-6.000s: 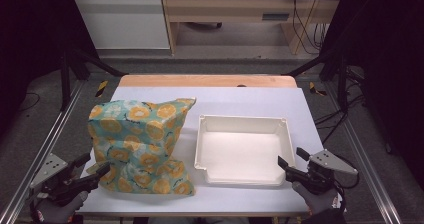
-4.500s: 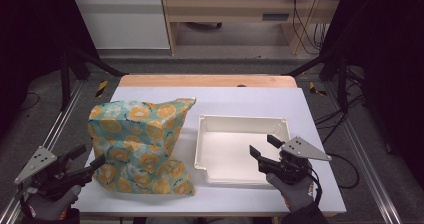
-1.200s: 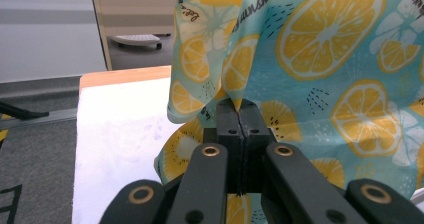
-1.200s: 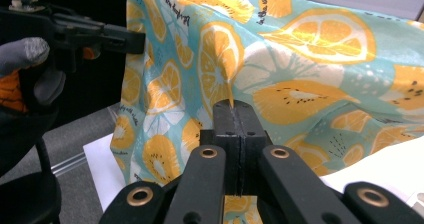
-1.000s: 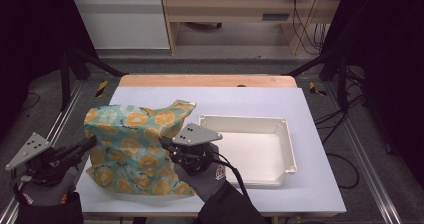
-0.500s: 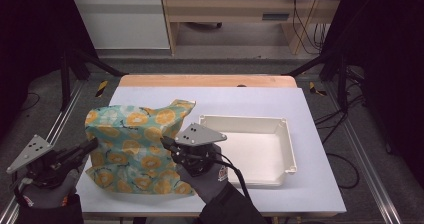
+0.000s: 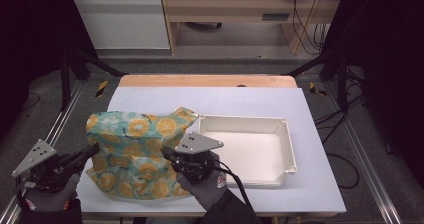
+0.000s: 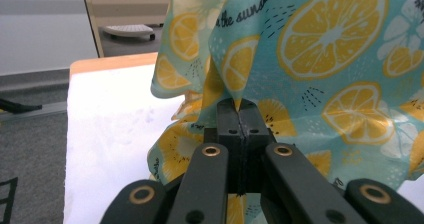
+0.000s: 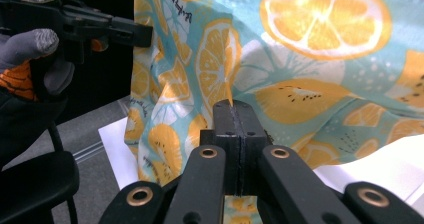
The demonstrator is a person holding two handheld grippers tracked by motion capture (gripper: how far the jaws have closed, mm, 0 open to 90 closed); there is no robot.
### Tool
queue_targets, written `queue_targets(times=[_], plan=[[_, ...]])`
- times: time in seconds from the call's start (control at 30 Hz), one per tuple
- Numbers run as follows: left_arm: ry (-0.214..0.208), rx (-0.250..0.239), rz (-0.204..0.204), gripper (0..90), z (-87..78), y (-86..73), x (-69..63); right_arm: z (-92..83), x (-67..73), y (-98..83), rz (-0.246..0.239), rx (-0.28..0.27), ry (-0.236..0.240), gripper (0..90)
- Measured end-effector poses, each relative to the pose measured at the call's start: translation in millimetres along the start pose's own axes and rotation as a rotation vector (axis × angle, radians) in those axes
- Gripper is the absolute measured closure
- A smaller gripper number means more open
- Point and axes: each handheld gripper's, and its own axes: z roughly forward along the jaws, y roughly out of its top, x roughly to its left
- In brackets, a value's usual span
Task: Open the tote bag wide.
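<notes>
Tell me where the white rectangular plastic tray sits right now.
In the high view, the white rectangular plastic tray sits right of centre on the white table, beside the lemon-print teal cloth, with the right gripper at its near-left corner.

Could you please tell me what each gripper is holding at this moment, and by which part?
Both hold the lemon-print cloth: the left gripper pinches its left side, the right gripper its right side.

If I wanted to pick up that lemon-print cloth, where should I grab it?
Probably by its near edges, coming from the person's side. The cloth is limp and rumpled, so a thin fold pinches easily, as the left gripper and right gripper do, each shut on one.
</notes>
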Motion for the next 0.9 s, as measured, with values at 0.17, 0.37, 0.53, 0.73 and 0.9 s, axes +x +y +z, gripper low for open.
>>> queue_targets(times=[0.17, 0.37, 0.53, 0.73, 0.9], plan=[[-0.003, 0.021, -0.002, 89.8, 3.9, -6.4, 0.4, 9.8, -3.3, -9.8, 0.016, 0.032, 0.002, 90.0], [-0.002, 0.031, -0.011, 89.8, 6.4, -9.3, 2.4, 19.1, -9.2, -18.0, 0.035, 0.052, 0.011, 89.9], [-0.001, 0.031, -0.01, 89.8, 6.6, -9.4, 2.5, 9.5, -10.8, -13.8, 0.033, 0.02, 0.021, 83.4], [-0.001, 0.034, -0.009, 89.8, 7.1, -9.3, 2.6, -12.5, -12.9, 6.0, 0.025, -0.06, -0.002, 69.7], [-0.002, 0.034, -0.009, 89.8, 7.1, -9.3, 2.8, -16.6, -15.5, 19.5, 0.011, -0.093, -0.032, 53.6]])
